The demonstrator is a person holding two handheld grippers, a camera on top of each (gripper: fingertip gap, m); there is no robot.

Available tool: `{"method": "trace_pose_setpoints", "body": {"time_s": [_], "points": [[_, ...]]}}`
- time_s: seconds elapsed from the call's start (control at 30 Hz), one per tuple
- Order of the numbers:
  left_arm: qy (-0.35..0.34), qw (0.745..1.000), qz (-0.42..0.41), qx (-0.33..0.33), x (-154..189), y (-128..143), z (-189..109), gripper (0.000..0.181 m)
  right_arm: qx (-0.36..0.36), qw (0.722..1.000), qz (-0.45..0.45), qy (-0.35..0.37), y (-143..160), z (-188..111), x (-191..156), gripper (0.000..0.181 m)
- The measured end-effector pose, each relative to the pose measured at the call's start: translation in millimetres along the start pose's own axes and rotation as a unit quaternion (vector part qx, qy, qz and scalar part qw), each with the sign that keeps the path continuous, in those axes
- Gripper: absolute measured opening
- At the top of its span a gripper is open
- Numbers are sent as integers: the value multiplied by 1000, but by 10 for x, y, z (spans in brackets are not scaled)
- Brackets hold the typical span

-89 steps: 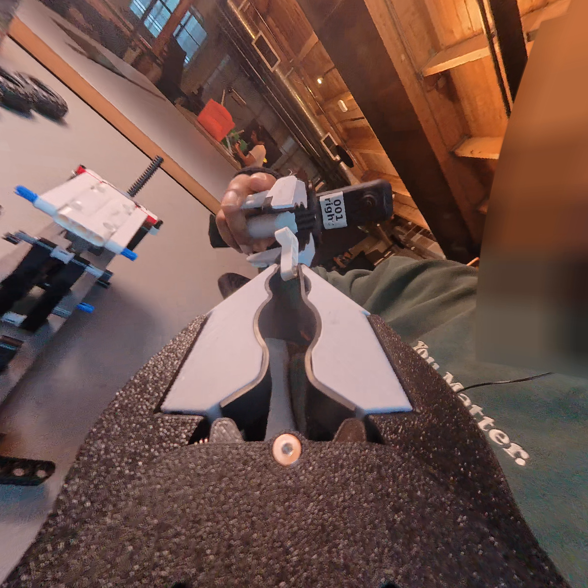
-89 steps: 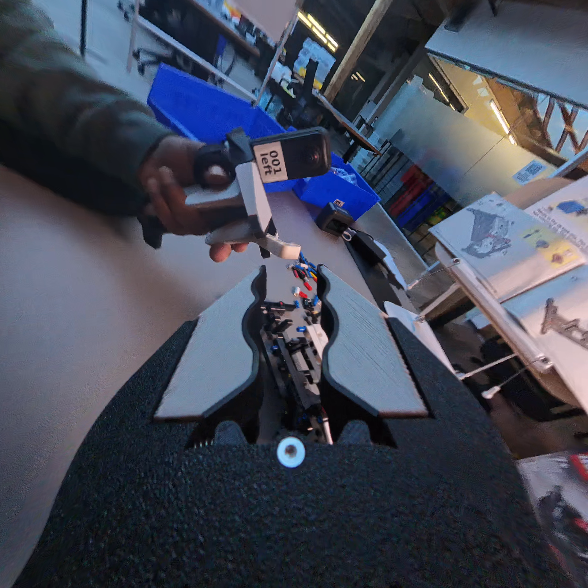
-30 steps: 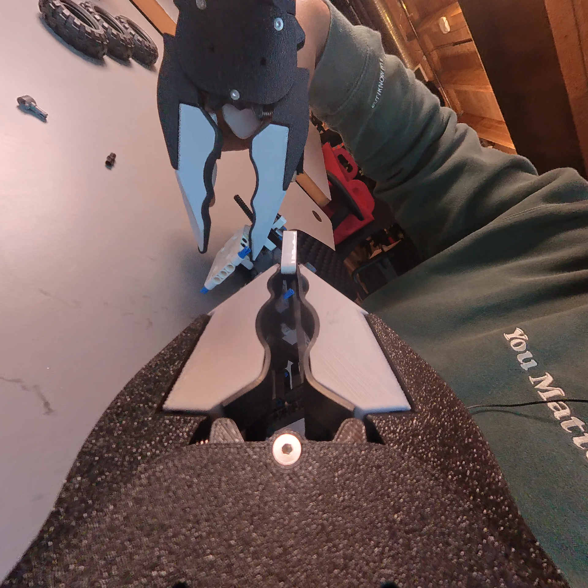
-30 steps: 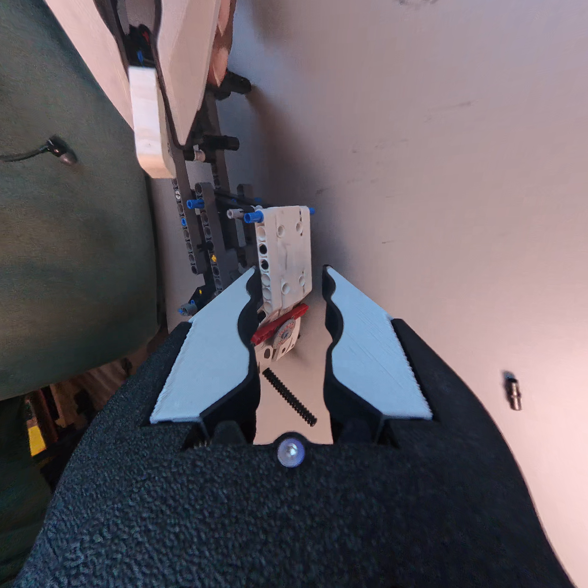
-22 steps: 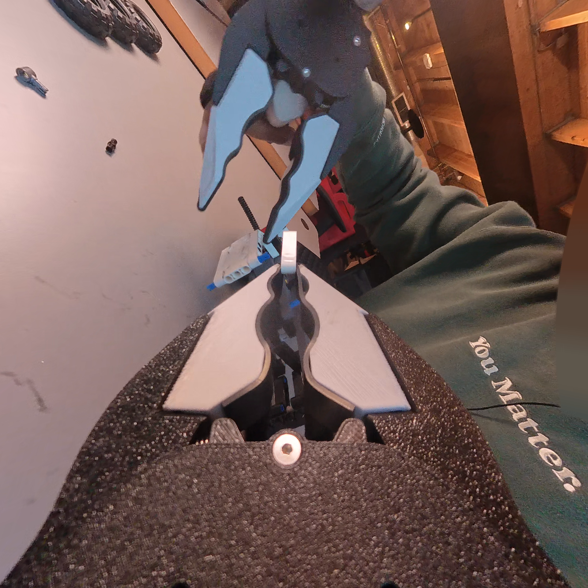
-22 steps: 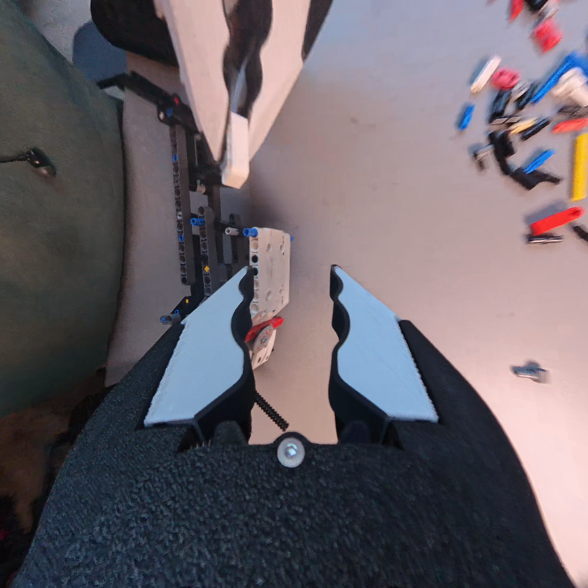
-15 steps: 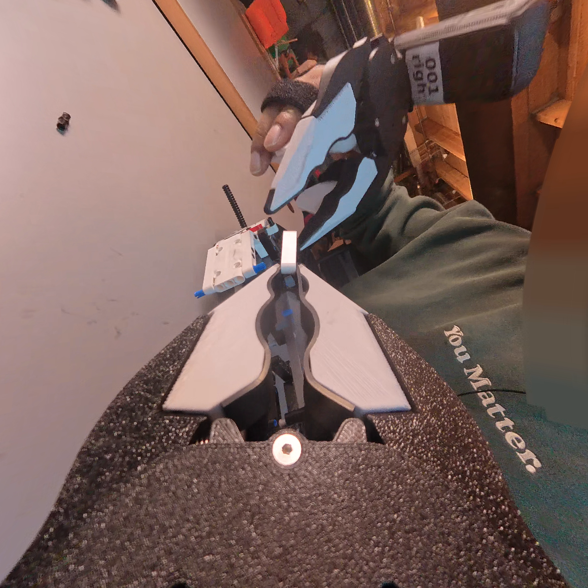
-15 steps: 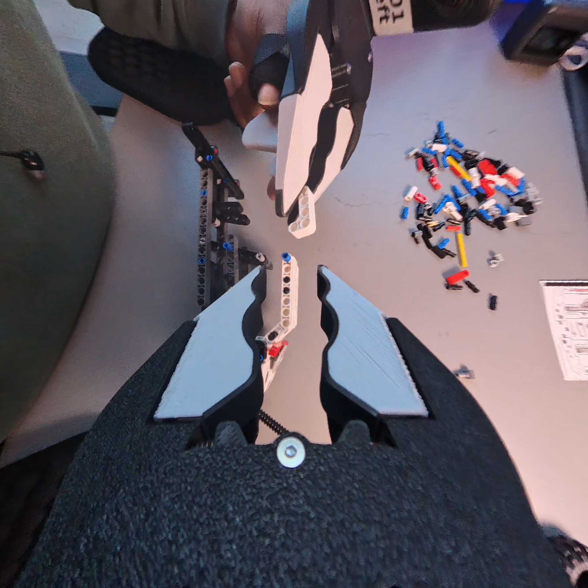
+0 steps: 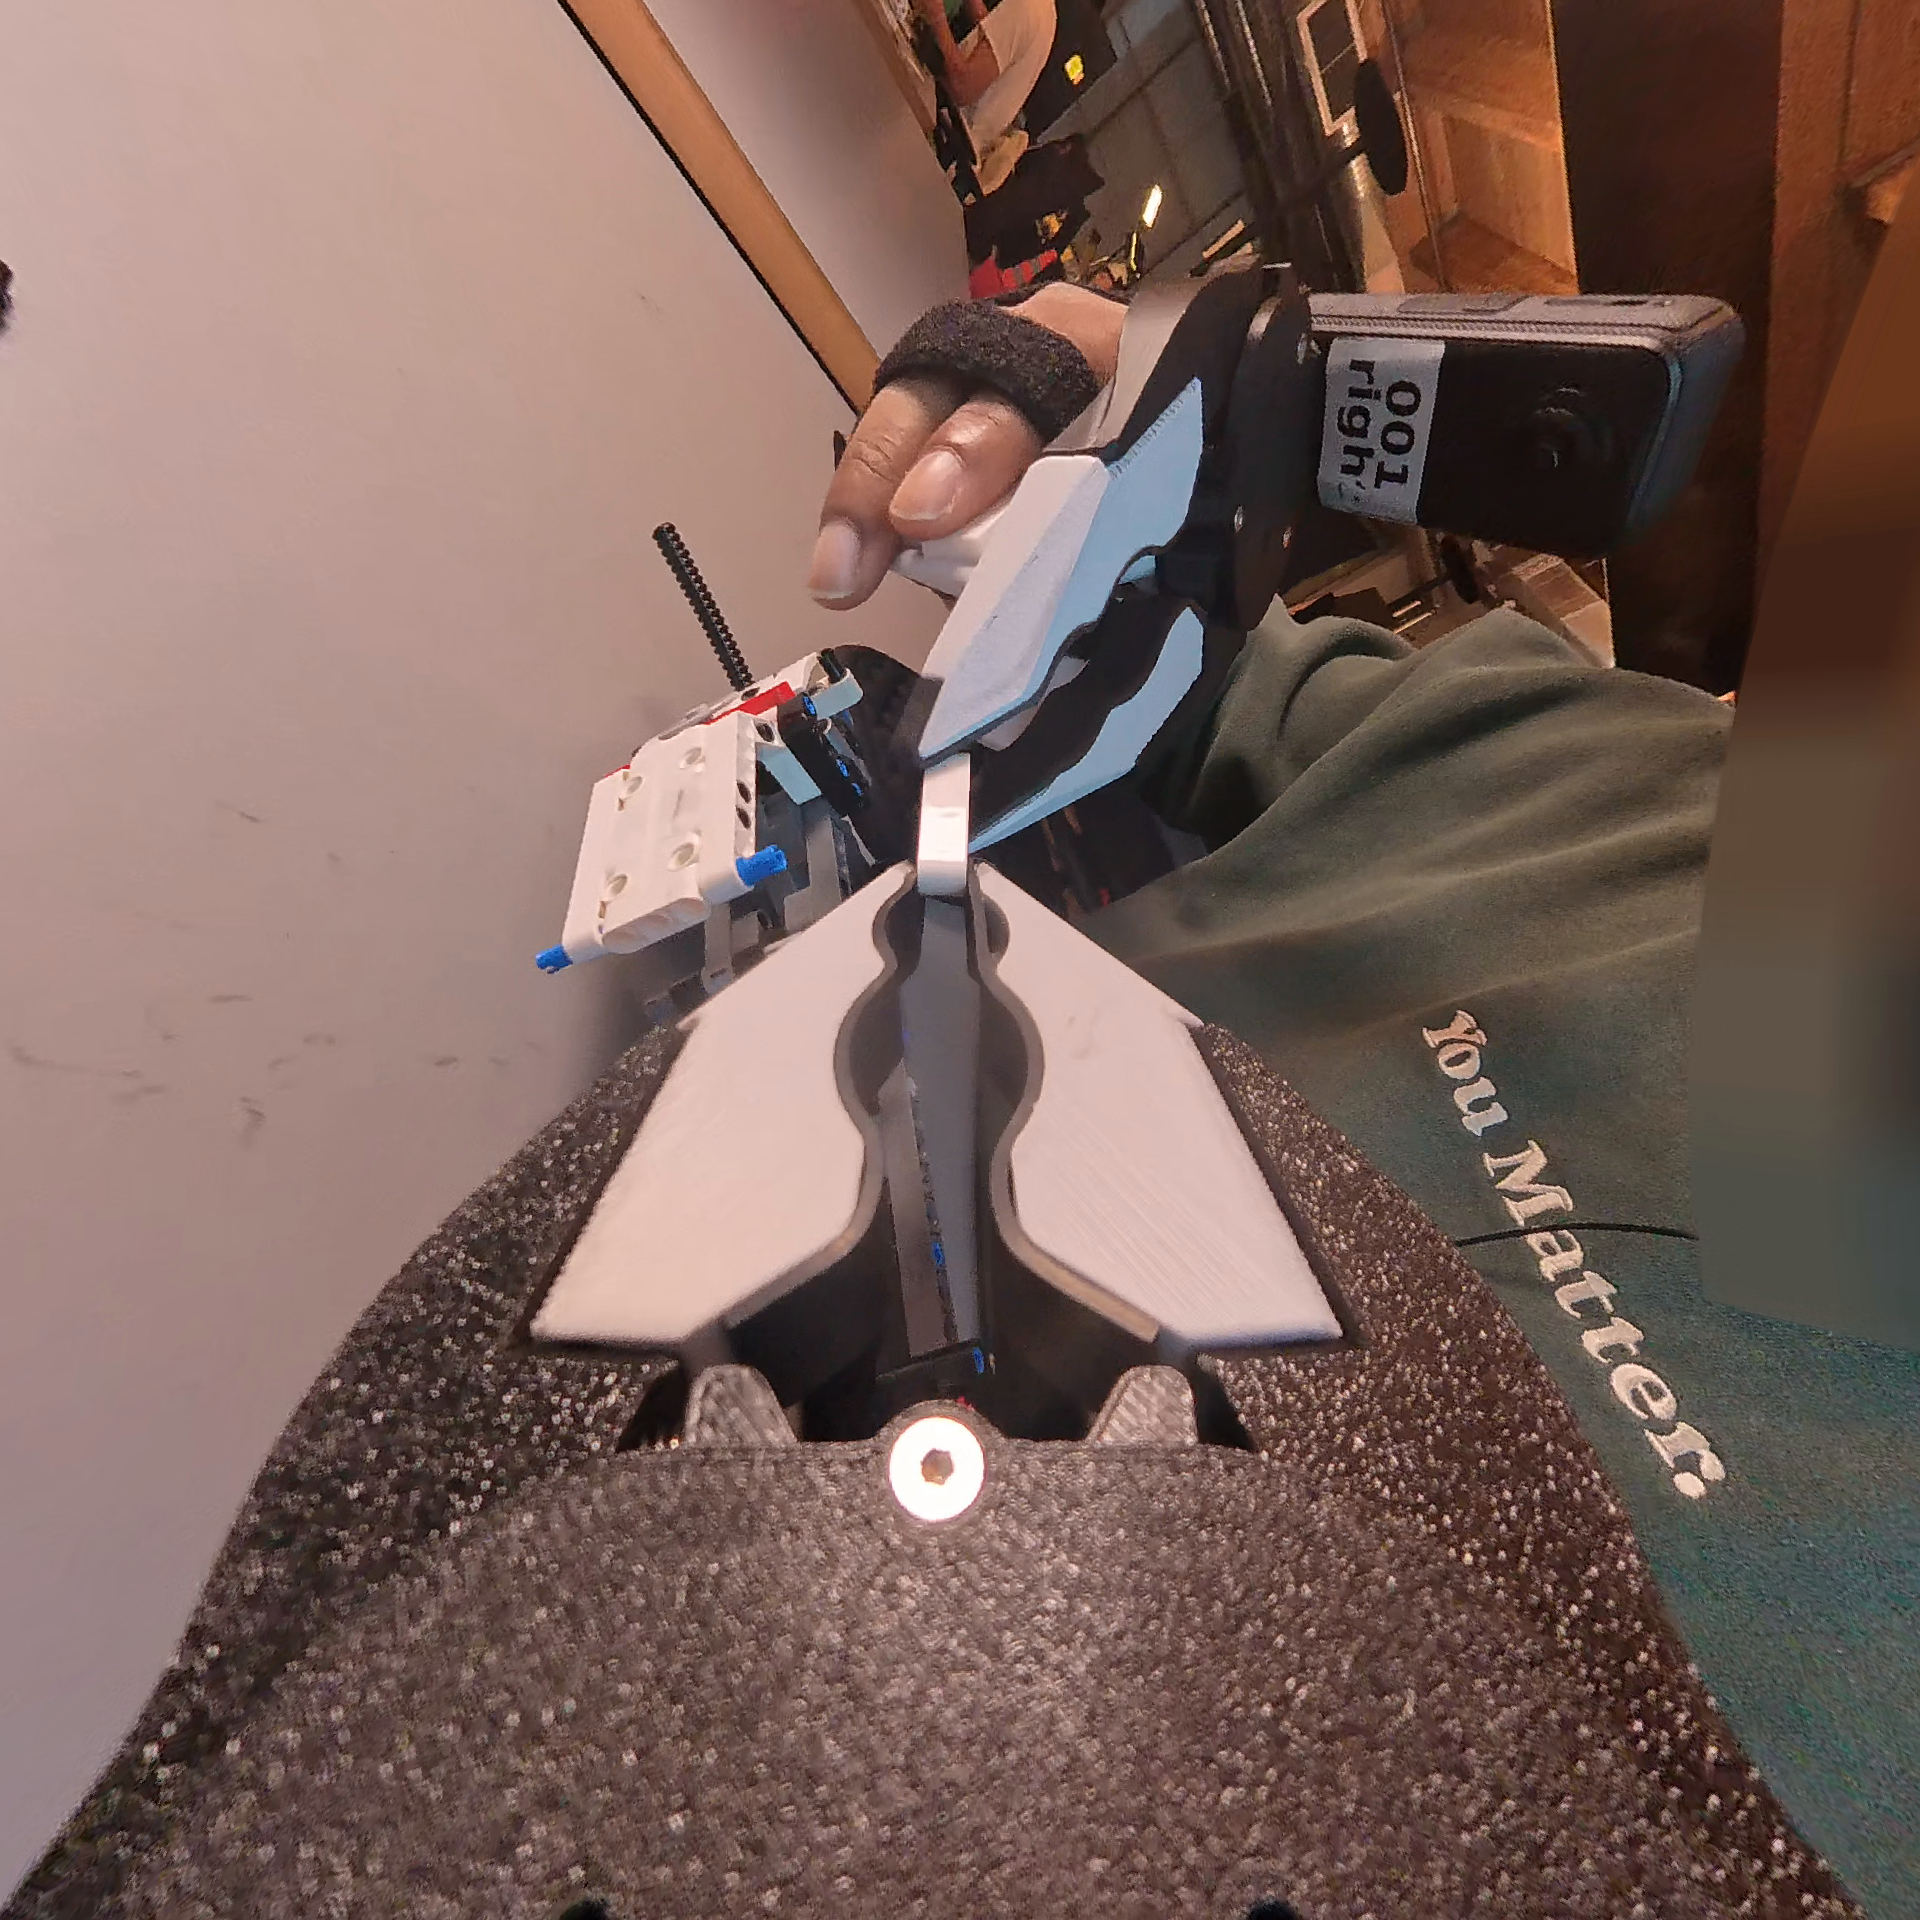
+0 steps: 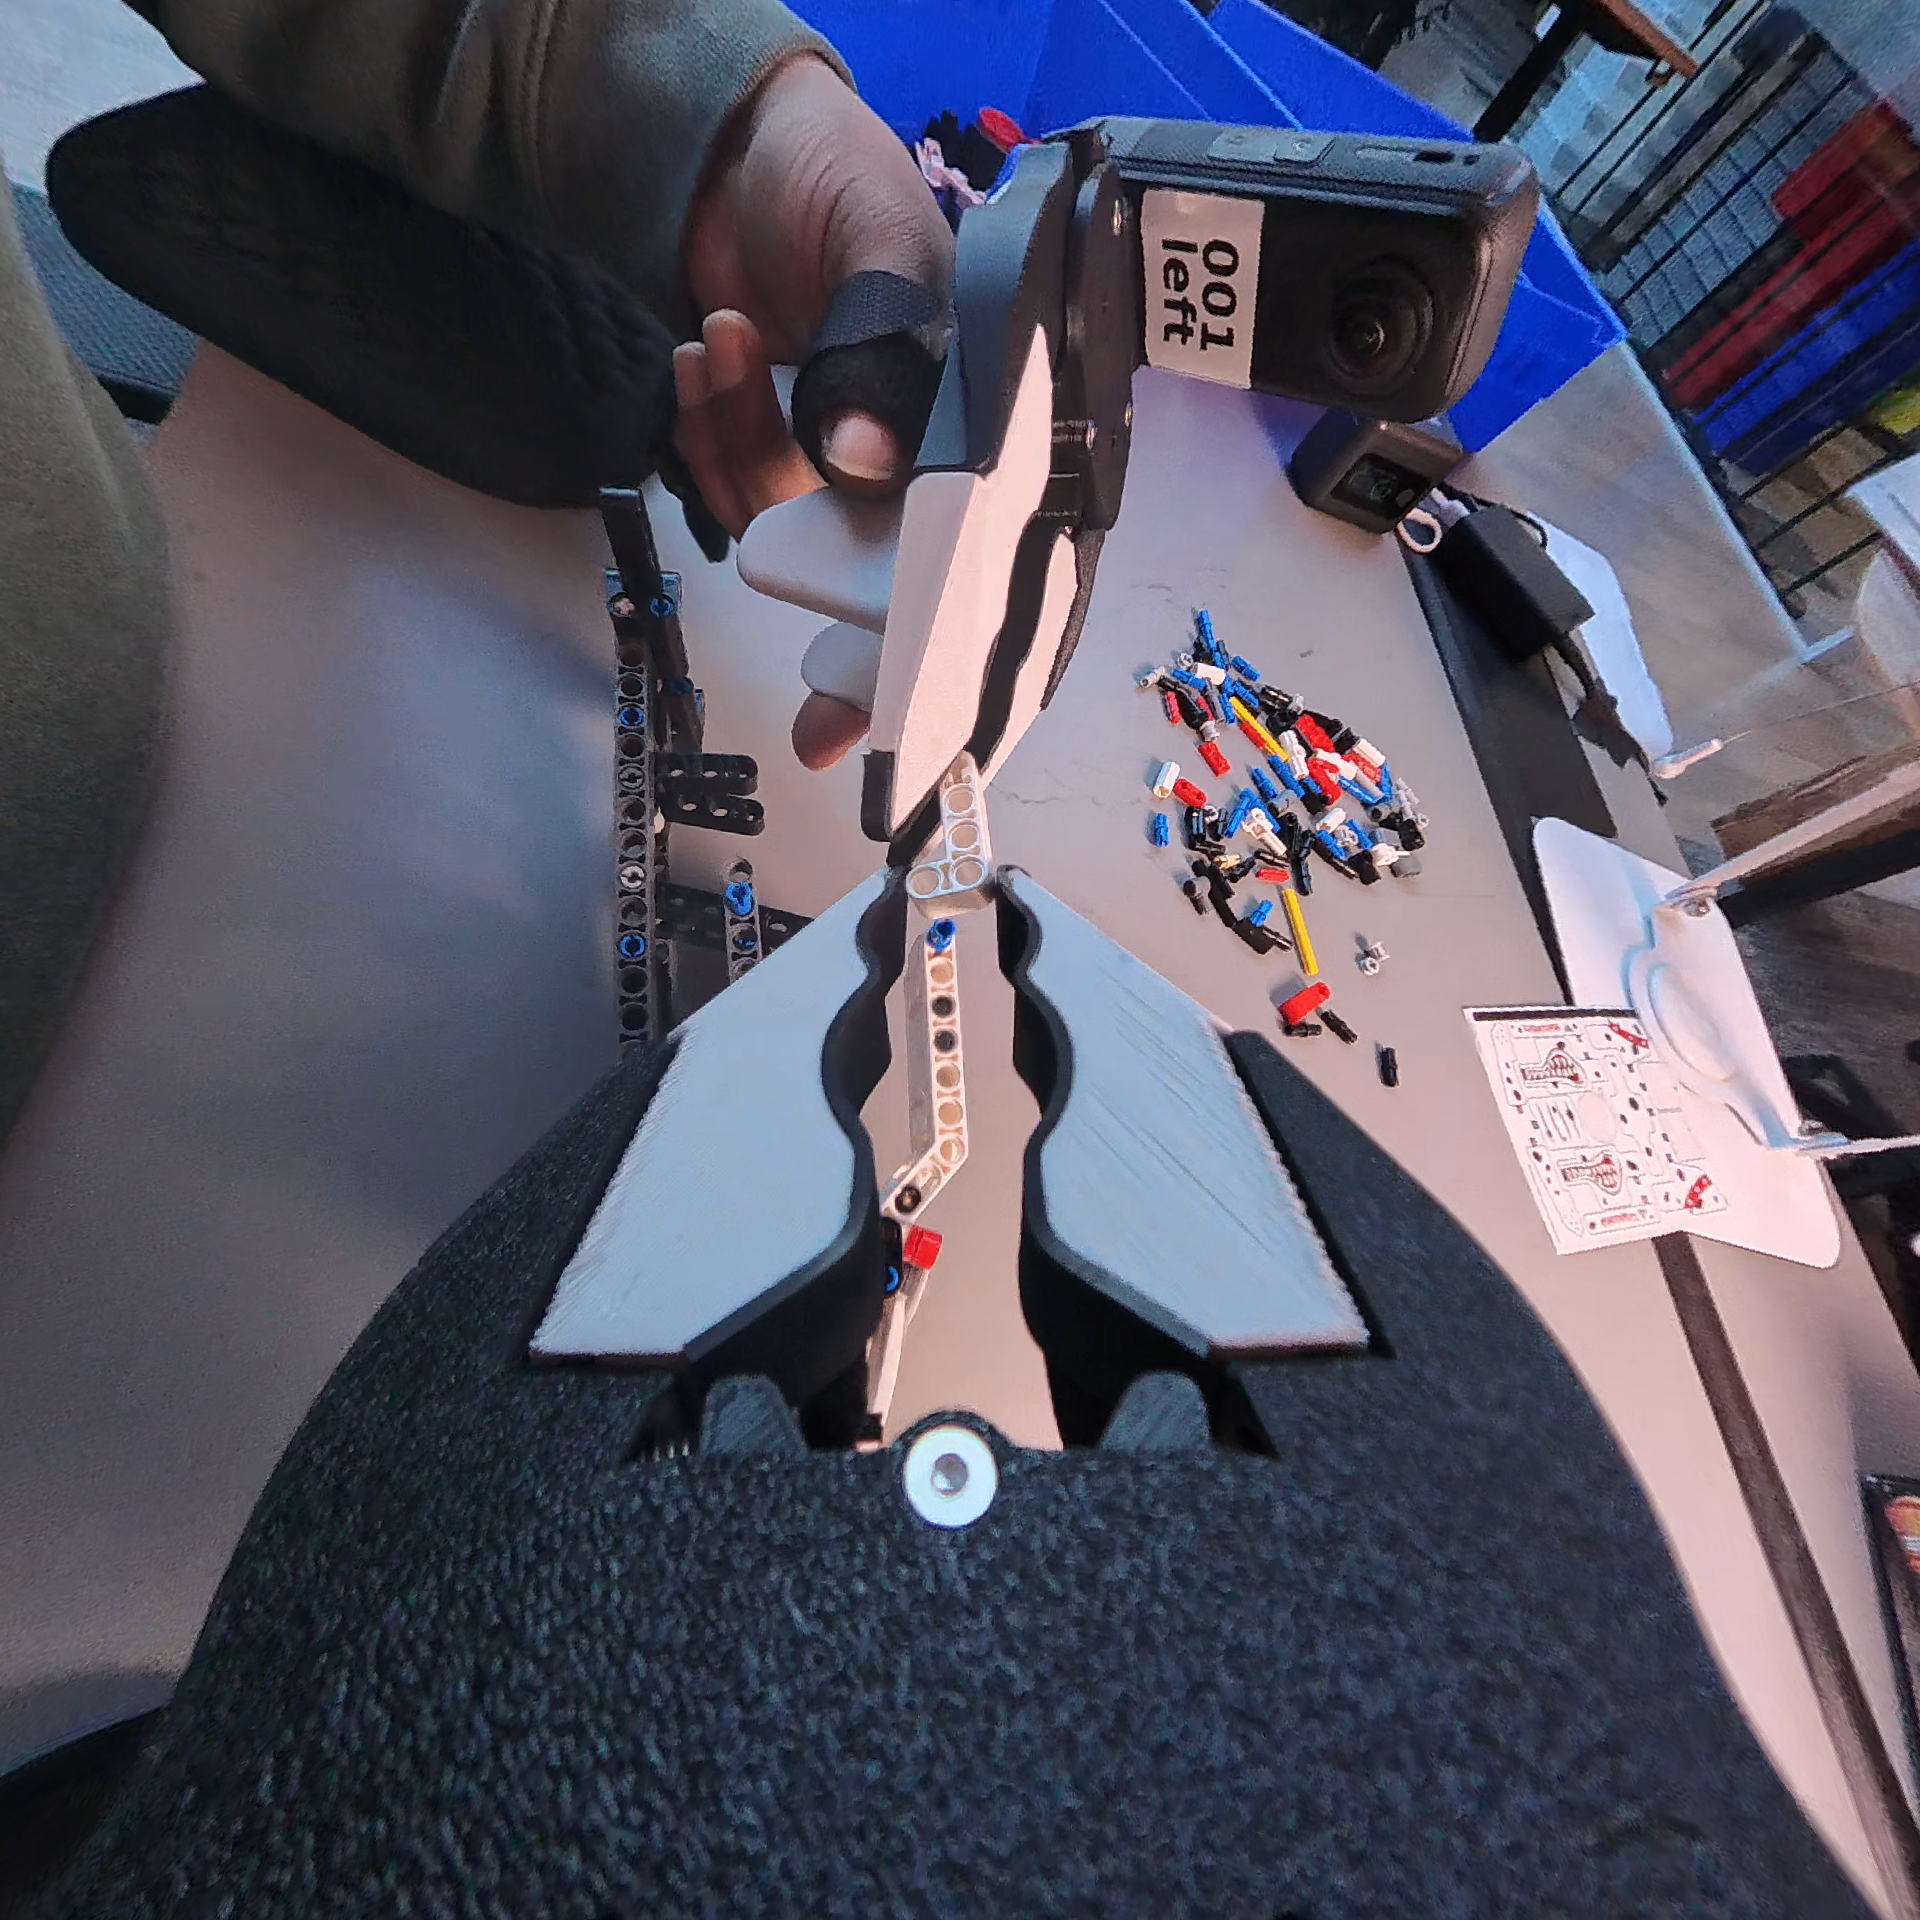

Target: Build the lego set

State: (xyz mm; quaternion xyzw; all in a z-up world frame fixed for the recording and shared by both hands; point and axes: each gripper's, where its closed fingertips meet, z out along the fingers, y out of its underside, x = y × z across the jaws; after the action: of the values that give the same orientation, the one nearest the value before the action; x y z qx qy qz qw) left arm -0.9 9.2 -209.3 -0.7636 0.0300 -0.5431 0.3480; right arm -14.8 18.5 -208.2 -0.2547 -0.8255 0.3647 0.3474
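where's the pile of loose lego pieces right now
In the right wrist view, the pile of loose lego pieces lies on the grey table, right of the left claw and above the sticker sheet.

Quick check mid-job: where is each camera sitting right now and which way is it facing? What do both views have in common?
Left wrist view: on the left gripper, looking along the table edge toward the person's green sweatshirt; shows the right gripper and hand.
Right wrist view: on the right gripper, tilted down at the table and the loose parts pile; shows the left gripper and hand.
Shared: the white angled beam pinched by the left gripper, and the half-built model.
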Motion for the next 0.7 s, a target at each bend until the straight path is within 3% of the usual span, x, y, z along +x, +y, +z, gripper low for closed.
{"method": "trace_pose_setpoints", "body": {"time_s": [0.2, 0.33, 0.43, 0.5, 0.63, 0.7], "points": [[-9, 1000, 12, 9, -11, 36, -37, 8, 9, 1000, 23, -12, 6, 48, -42, 16], [-88, 986, 138, 15, -87, -17, -116, 31, 23, 994, 101, -36, 44, 39, -50, 16], [-162, 949, 270, 3, -108, -48, -158, 33, 41, 988, 138, -54, 5, 15, -85, 16], [-168, 924, 344, -12, -16, -22, -120, 26, 52, 985, 154, -64, -32, 5, -93, 16], [-194, 873, 447, -29, 62, -17, -46, 7, 73, 980, 163, -83, -118, -17, -134, 16], [-205, 859, 468, -32, 67, -31, -39, 7, 76, 980, 163, -83, -123, -34, -130, 16]]}}
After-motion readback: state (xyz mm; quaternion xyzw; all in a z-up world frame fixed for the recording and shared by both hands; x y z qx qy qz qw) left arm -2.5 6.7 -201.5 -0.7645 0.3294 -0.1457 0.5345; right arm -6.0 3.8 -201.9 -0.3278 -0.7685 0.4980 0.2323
